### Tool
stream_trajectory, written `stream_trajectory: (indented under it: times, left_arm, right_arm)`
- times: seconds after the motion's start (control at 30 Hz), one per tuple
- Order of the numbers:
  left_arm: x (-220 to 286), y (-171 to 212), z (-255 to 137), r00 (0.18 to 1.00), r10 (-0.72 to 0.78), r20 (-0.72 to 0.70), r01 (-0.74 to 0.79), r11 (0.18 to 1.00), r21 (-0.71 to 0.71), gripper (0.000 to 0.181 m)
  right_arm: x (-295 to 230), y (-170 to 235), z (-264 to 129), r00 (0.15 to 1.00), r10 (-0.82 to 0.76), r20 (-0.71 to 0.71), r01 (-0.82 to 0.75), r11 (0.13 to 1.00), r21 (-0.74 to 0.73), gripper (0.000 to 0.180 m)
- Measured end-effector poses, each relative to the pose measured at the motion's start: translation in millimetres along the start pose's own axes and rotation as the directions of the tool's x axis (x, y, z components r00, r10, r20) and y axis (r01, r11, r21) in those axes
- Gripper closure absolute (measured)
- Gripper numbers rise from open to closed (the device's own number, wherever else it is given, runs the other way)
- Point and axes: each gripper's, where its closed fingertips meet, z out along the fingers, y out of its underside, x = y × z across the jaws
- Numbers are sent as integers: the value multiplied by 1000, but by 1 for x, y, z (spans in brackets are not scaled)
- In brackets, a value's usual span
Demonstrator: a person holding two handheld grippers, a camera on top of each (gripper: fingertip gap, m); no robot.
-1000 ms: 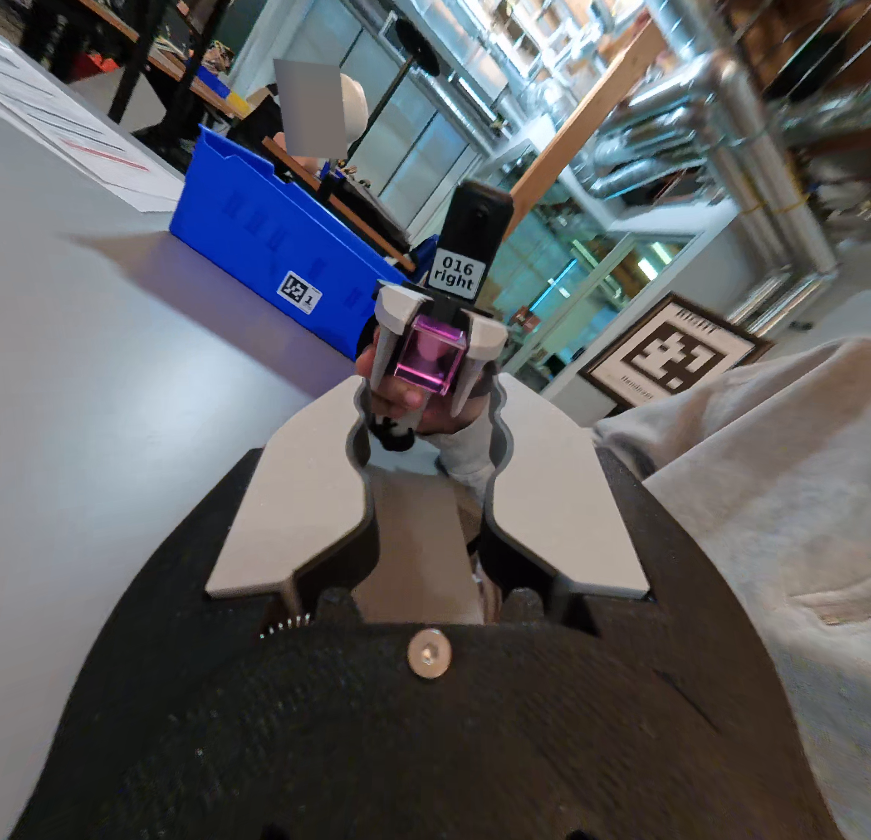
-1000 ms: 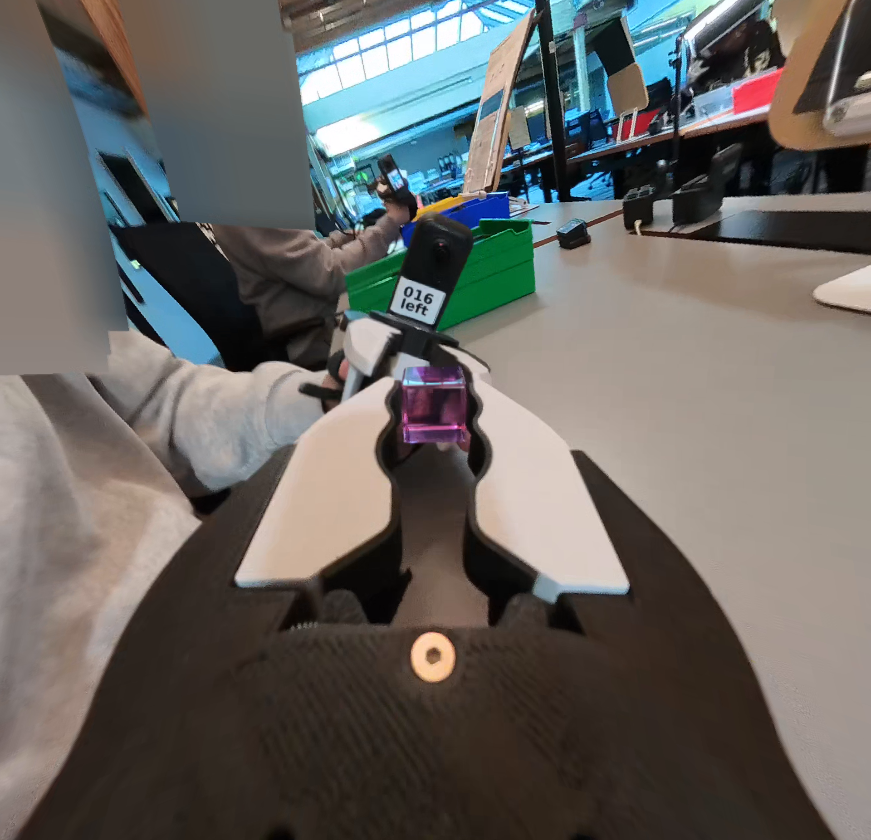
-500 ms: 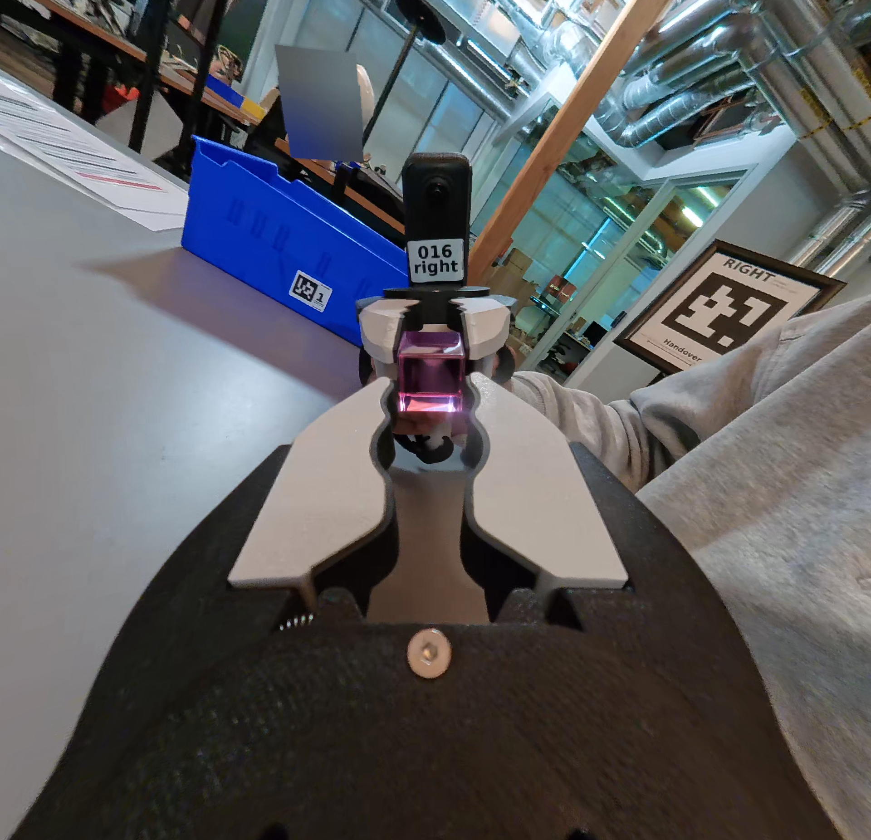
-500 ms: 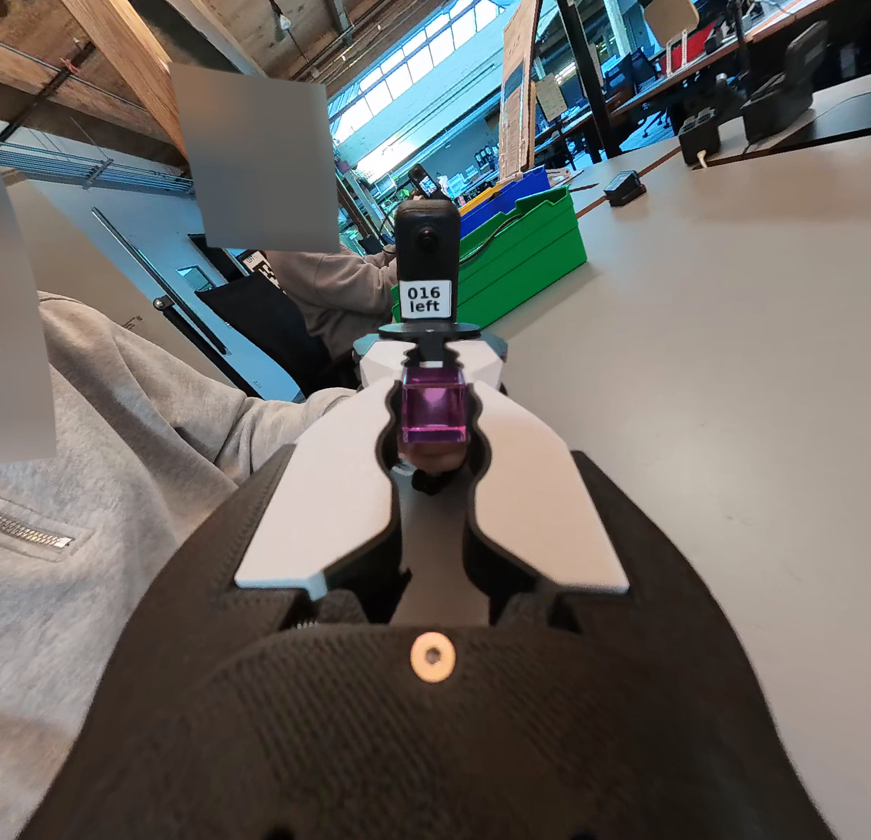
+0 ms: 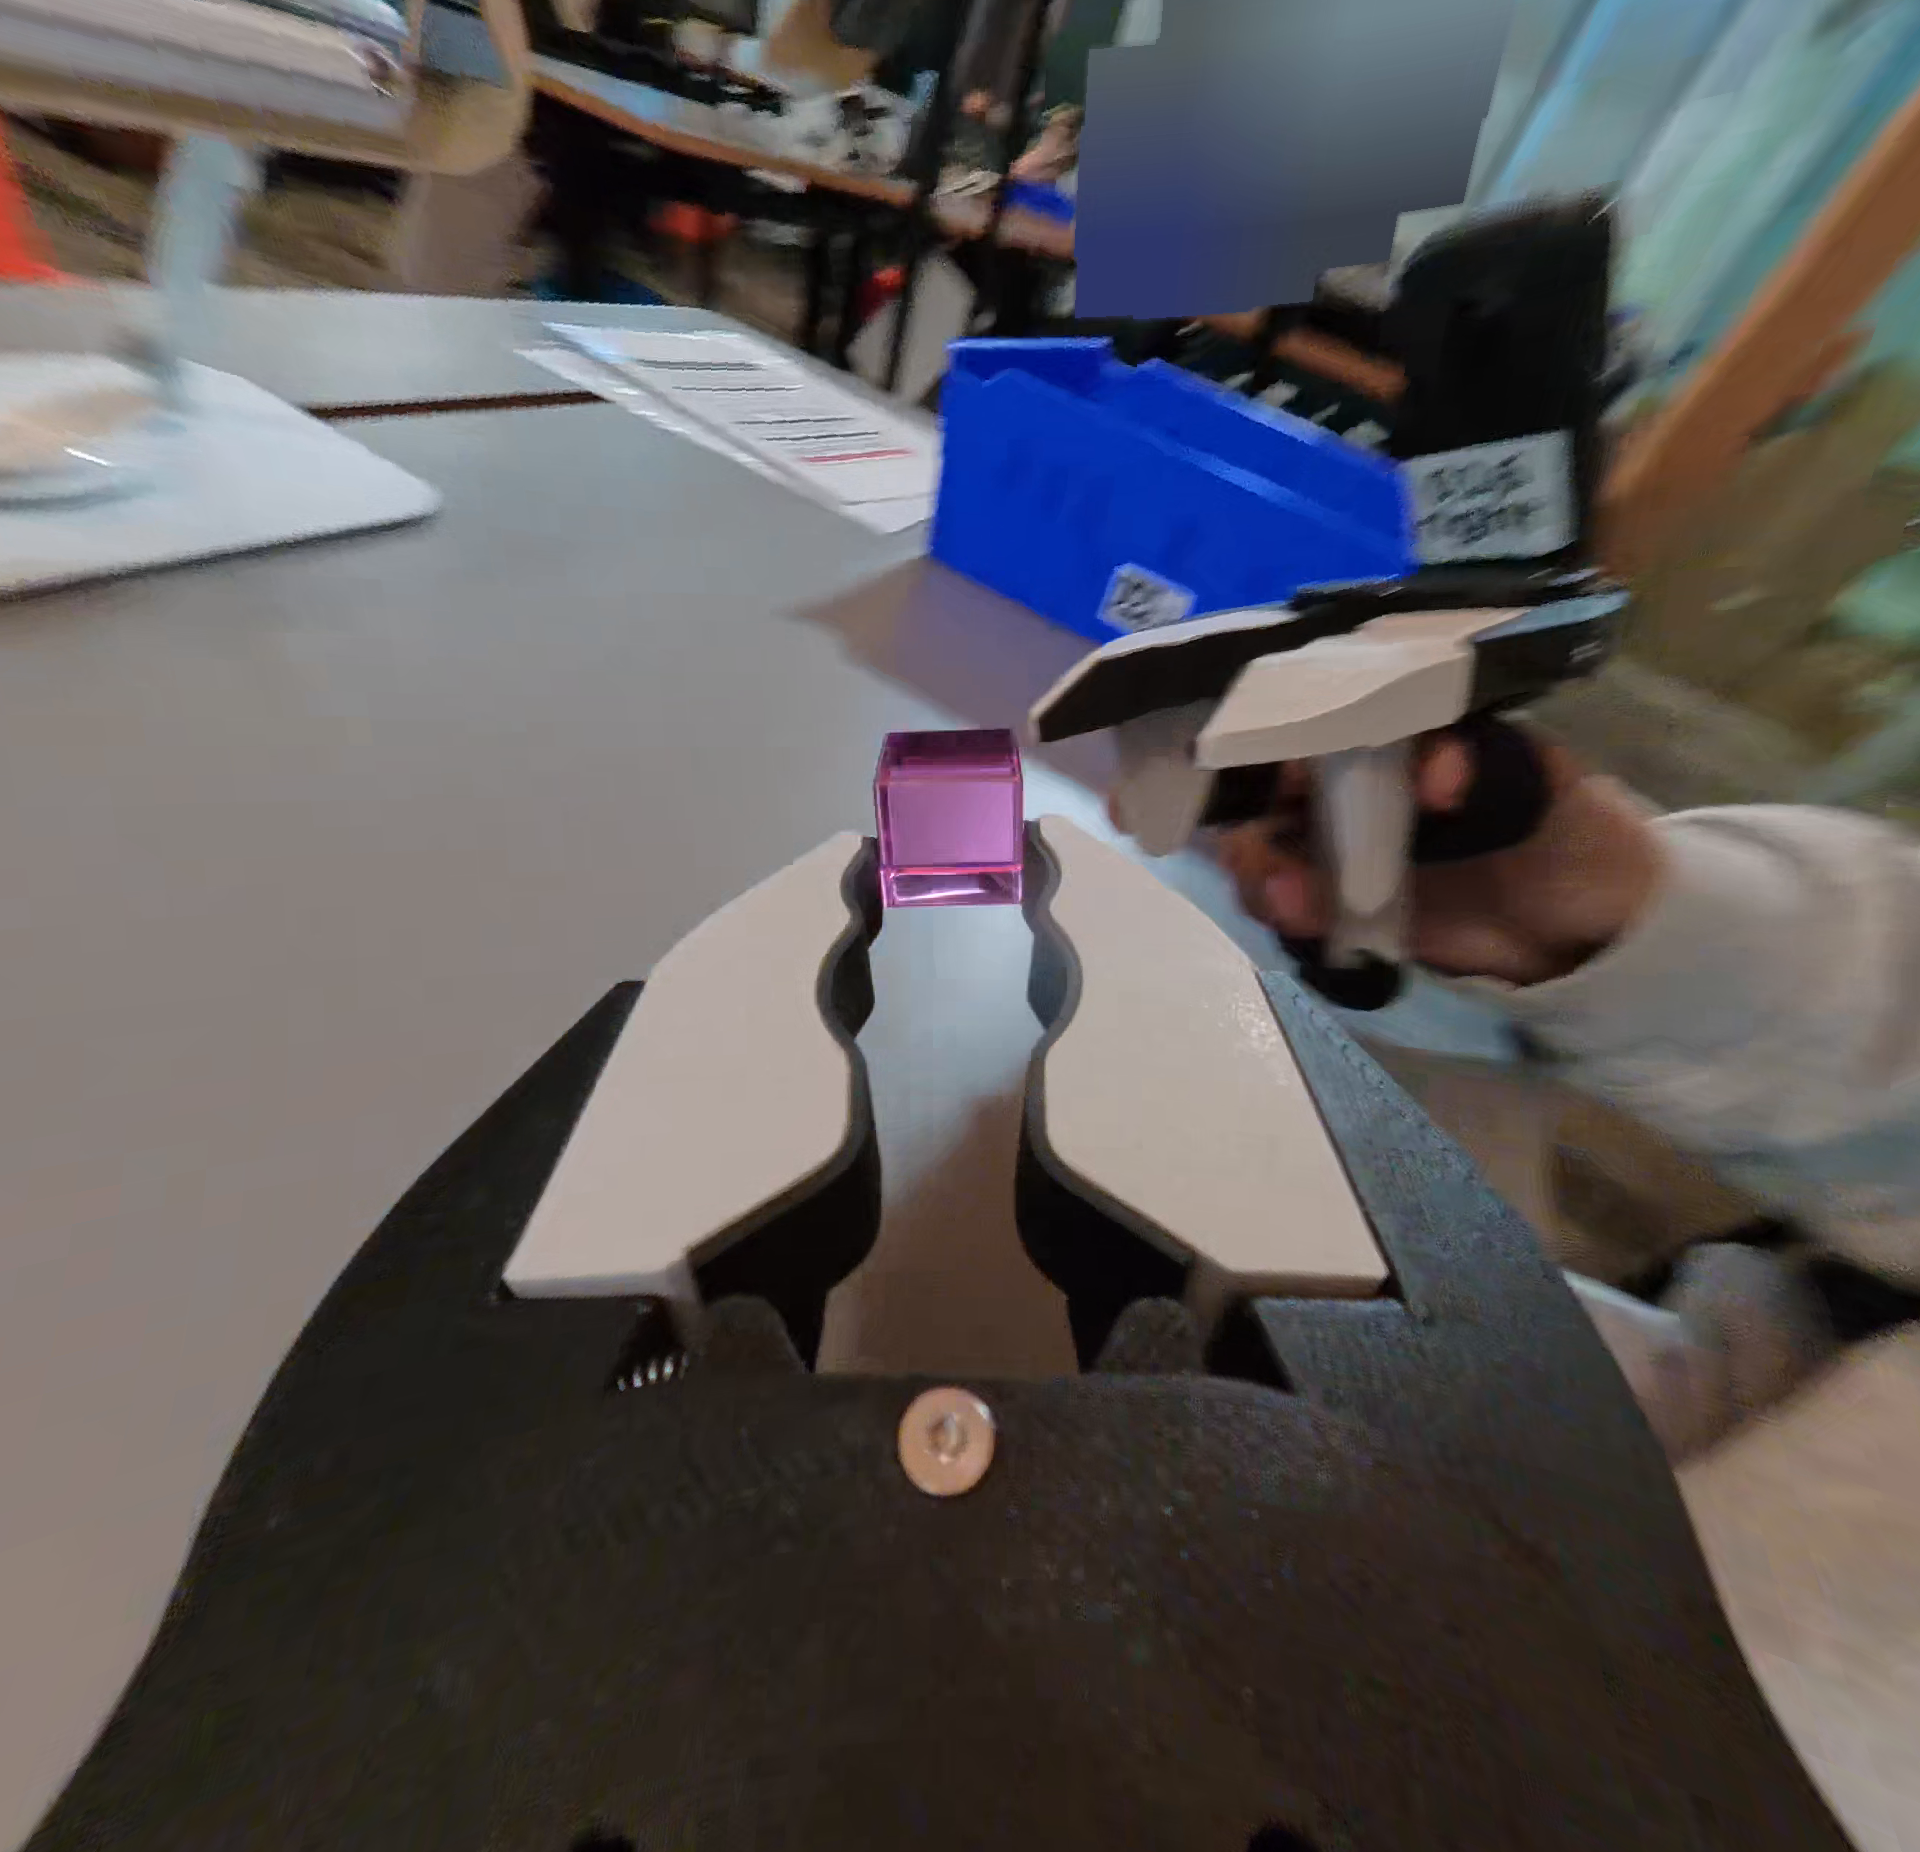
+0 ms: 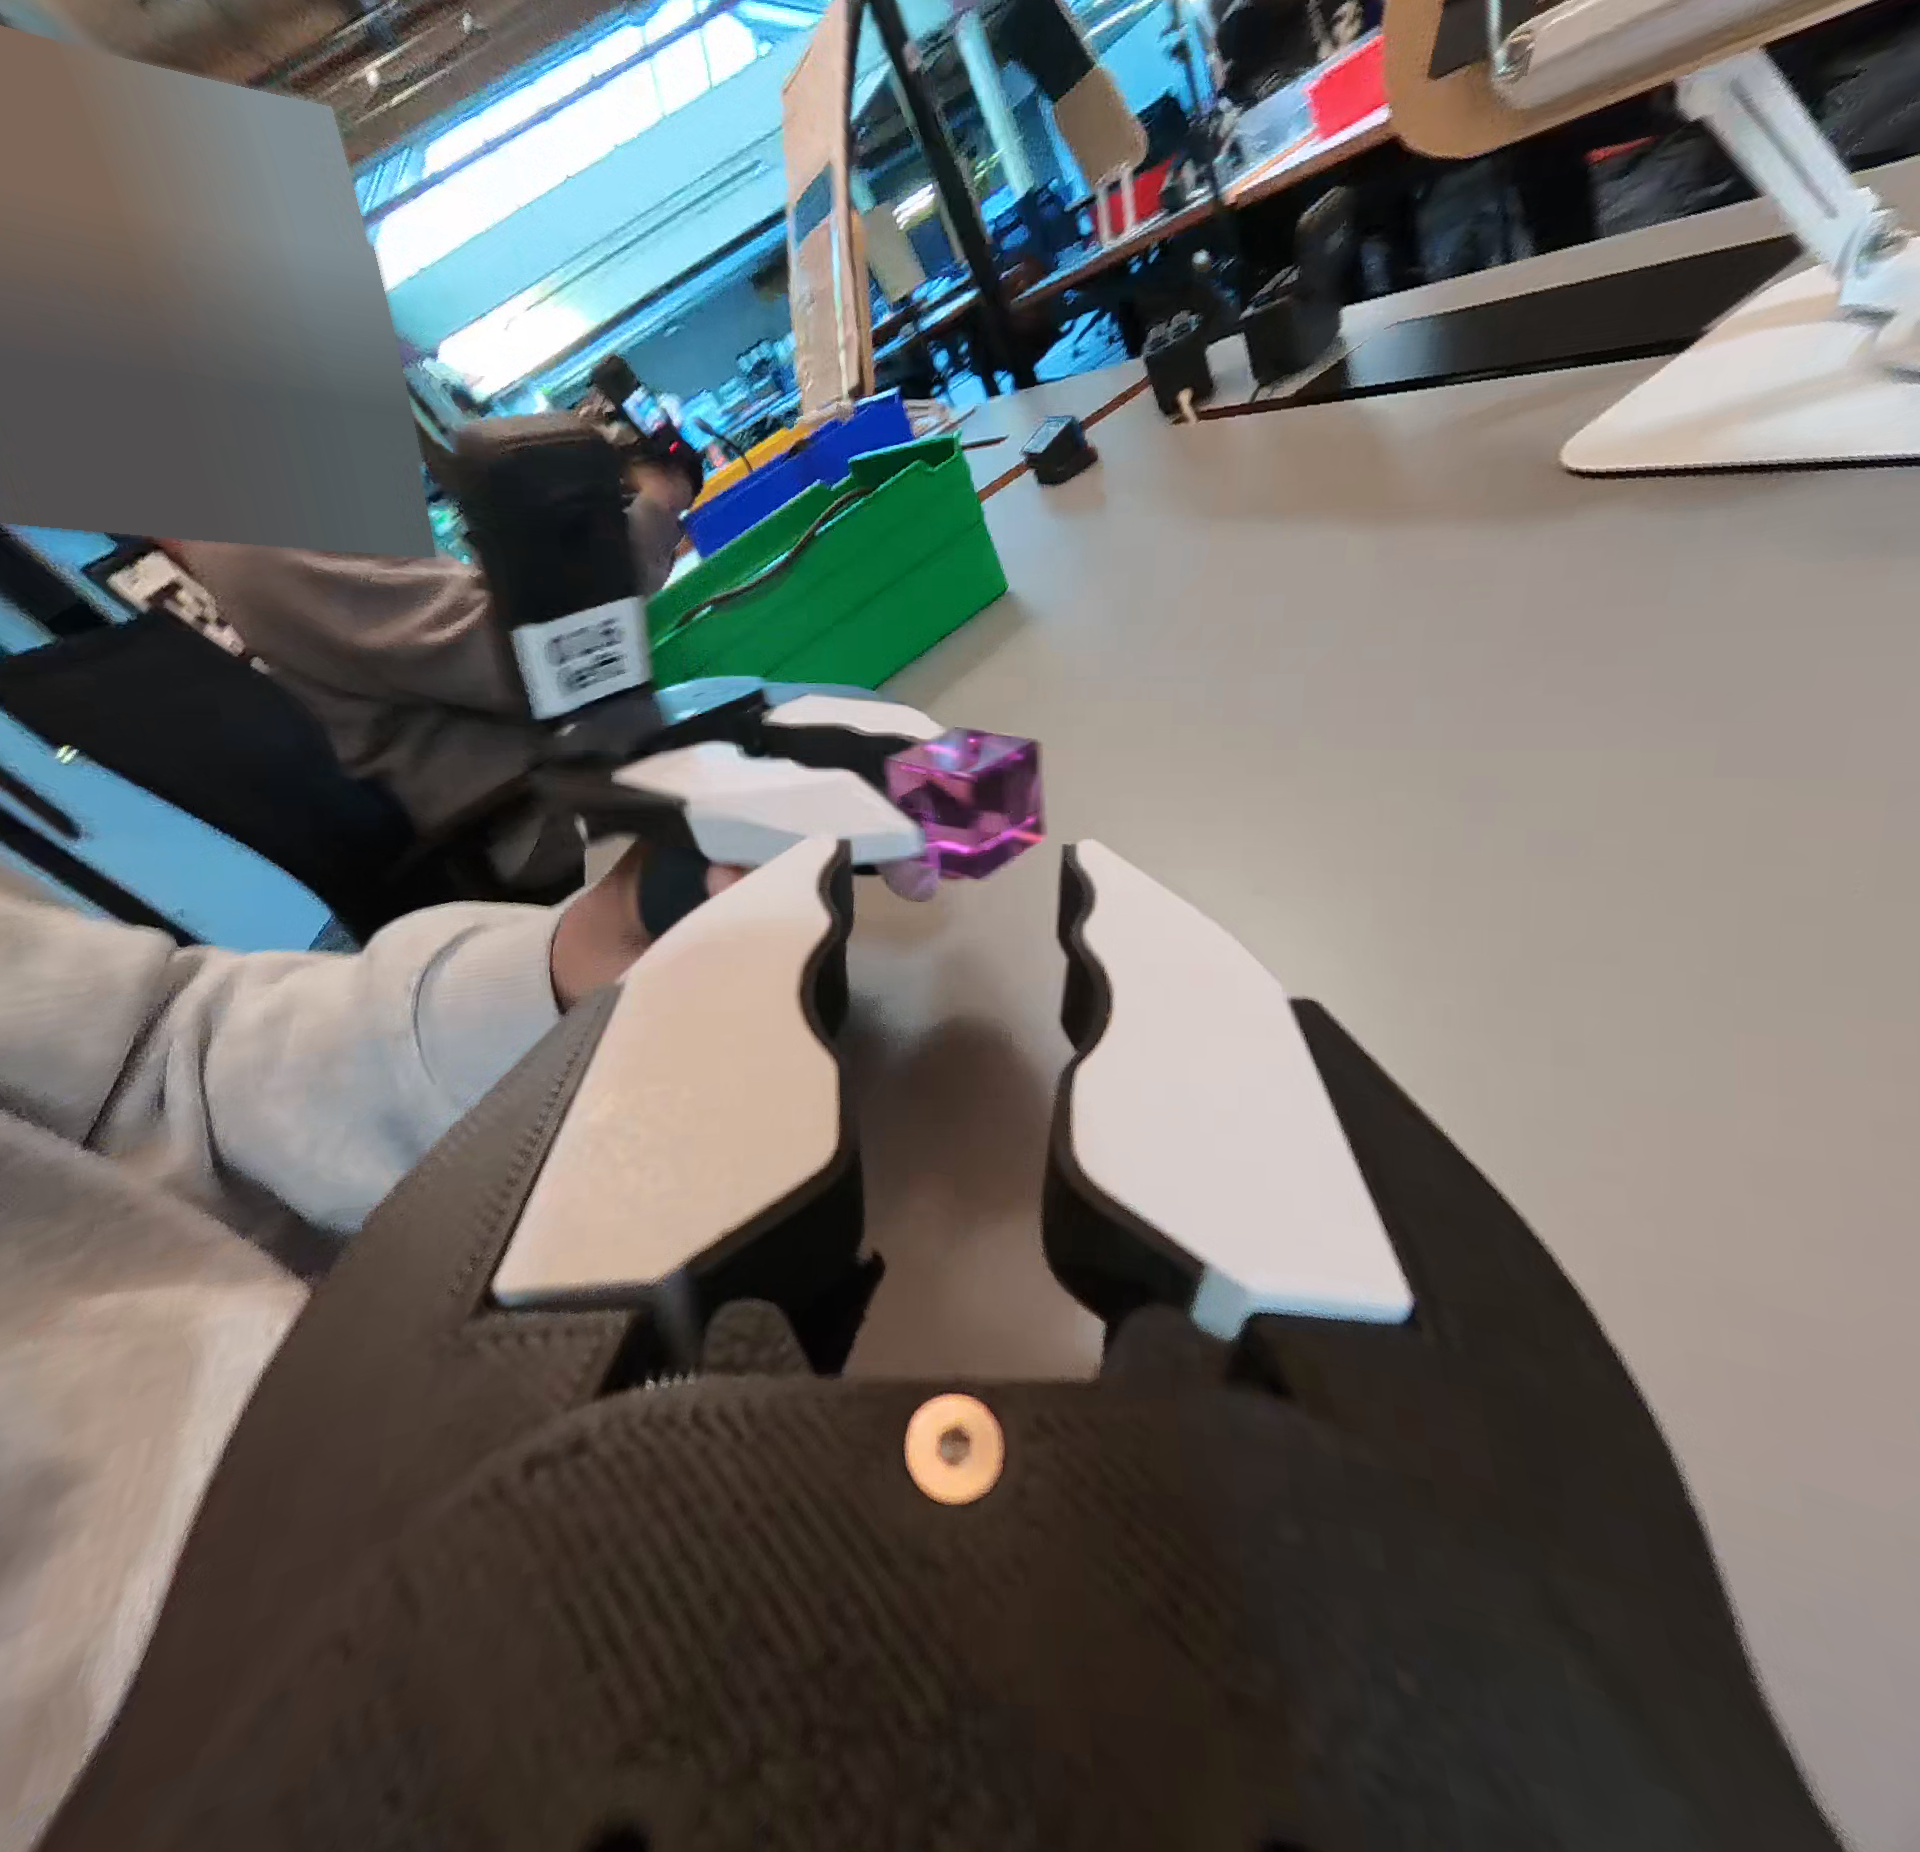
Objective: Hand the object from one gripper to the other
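Observation:
A clear purple cube [image 5: 948, 817] is pinched between the fingertips of my left gripper [image 5: 948, 852], which is shut on it above the grey table. In the right wrist view the same cube [image 6: 971, 803] shows at the tip of the left gripper [image 6: 914, 815], coming in from the left. My right gripper [image 6: 954, 872] is open and empty, its fingertips just short of the cube and apart from it. In the left wrist view the right gripper [image 5: 1122, 763] is seen from the side at the right of the cube, held by a hand in a grey sleeve.
A blue bin [image 5: 1143, 493] stands behind the cube in the left wrist view, with paper sheets [image 5: 748, 410] and a white monitor base [image 5: 187, 483] farther left. In the right wrist view a green bin [image 6: 831, 576] and a white monitor stand [image 6: 1745, 389] sit on the table [image 6: 1455, 763]. Only a small space, under 4 cm, lies between the two pairs of fingers.
The right gripper has let go of the cube, opened and pulled back to the side. The left gripper now holds the cube alone and has swung down toward the table.

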Motion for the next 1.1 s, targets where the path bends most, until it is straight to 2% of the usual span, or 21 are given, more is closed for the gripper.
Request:
stream_trajectory:
  times: [0.07, 0.17, 0.43, 0.53, 0.7, 0.8, 0.87, 1.03, 1.1]
  left_arm:
    - [-5, 0, -1, 986, 123, 110, -120, 992, -30, 154]
    - [-2, 2, 1, 945, 267, 191, -256, 963, -79, 154]
    - [9, 9, 7, 809, 538, 237, -500, 841, -204, 154]
    - [9, 13, 8, 711, 660, 243, -602, 750, -274, 154]
    - [13, 23, 12, 477, 854, 209, -754, 520, -402, 154]
    - [18, 28, 15, 397, 898, 188, -783, 439, -441, 154]
    - [17, 29, 15, 400, 898, 185, -784, 440, -438, 154]
    - [20, 24, 15, 462, 862, 211, -777, 507, -373, 153]
    - [20, 21, 15, 501, 835, 229, -764, 551, -336, 139]
  right_arm:
    - [-1, 0, 3, 999, 14, -29, -13, 1000, 20, 138]
    - [-2, 3, 7, 997, 7, -75, -6, 1000, 17, 138]
    - [5, 13, 8, 989, -4, -145, -2, 999, -46, 140]
    - [7, 19, 9, 988, -1, -157, -13, 996, -88, 140]
    - [10, 31, 11, 978, -62, -198, 25, 983, -181, 144]
    - [12, 37, 11, 969, -110, -221, 56, 970, -238, 151]
    - [12, 38, 10, 966, -125, -226, 64, 964, -260, 151]
    - [11, 33, 9, 967, -141, -211, 86, 964, -251, 152]
    - [11, 26, 6, 972, -135, -192, 91, 971, -219, 152]
